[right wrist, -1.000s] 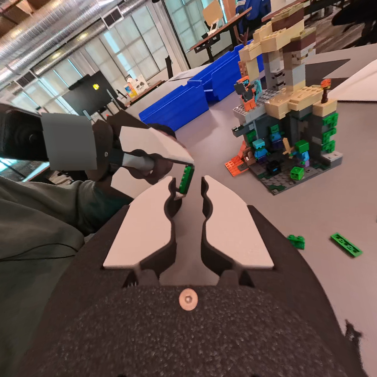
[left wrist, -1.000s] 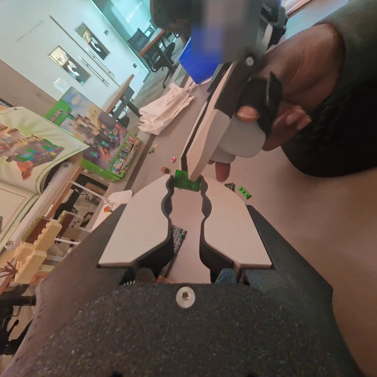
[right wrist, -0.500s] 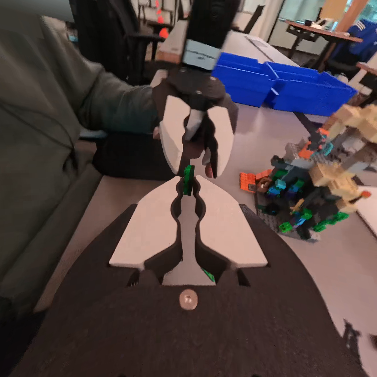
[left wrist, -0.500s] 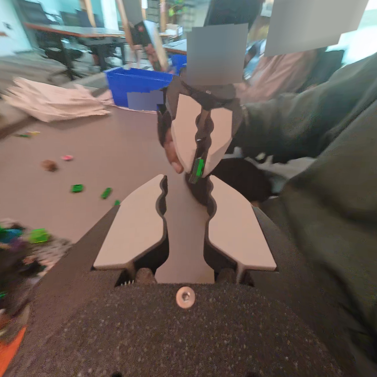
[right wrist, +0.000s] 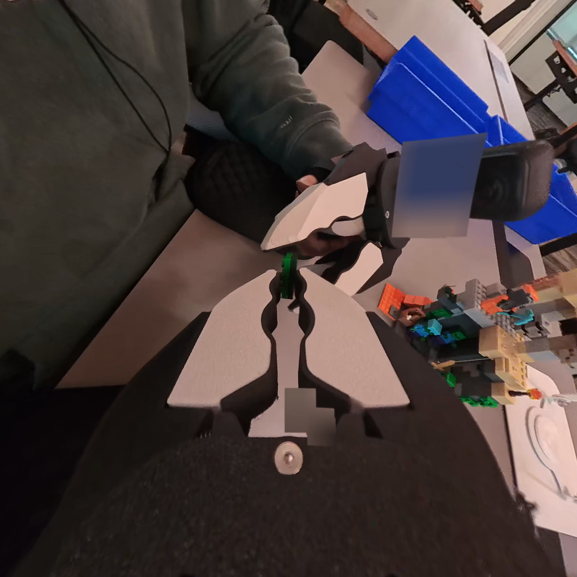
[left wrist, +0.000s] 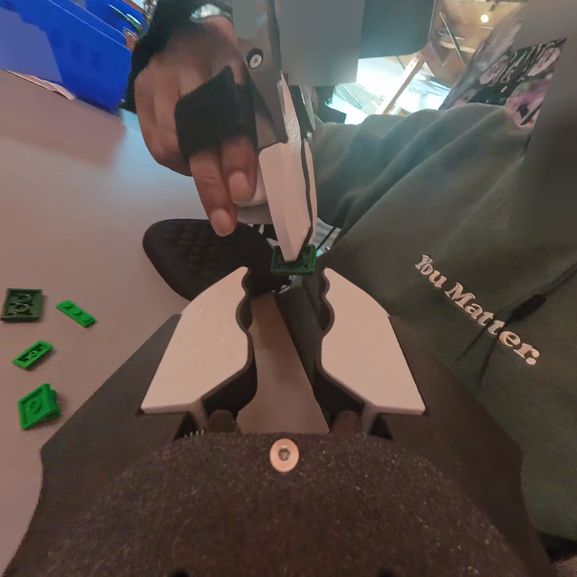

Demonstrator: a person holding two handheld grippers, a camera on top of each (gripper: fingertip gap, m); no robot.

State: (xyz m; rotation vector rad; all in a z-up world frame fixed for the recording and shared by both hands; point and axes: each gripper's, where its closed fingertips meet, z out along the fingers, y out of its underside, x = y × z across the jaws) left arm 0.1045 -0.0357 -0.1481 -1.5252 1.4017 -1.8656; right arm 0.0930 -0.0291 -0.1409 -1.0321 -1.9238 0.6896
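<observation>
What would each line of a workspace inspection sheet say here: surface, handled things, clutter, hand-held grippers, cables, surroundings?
Surface: grey table.
Handled things: small green plate, held off the table.
Clutter: four loose green pieces; brick model; blue bins; white sheet.
Hand-held grippers: right hand-held gripper shut on the plate; left hand-held gripper open, close beside it.
Cables: thin black cable across a green sweatshirt.
Surroundings: another desk behind.

White embroidered lettering on the chest of the person's dark green sweatshirt [left wrist: 468, 312], wording left unquoted
</observation>
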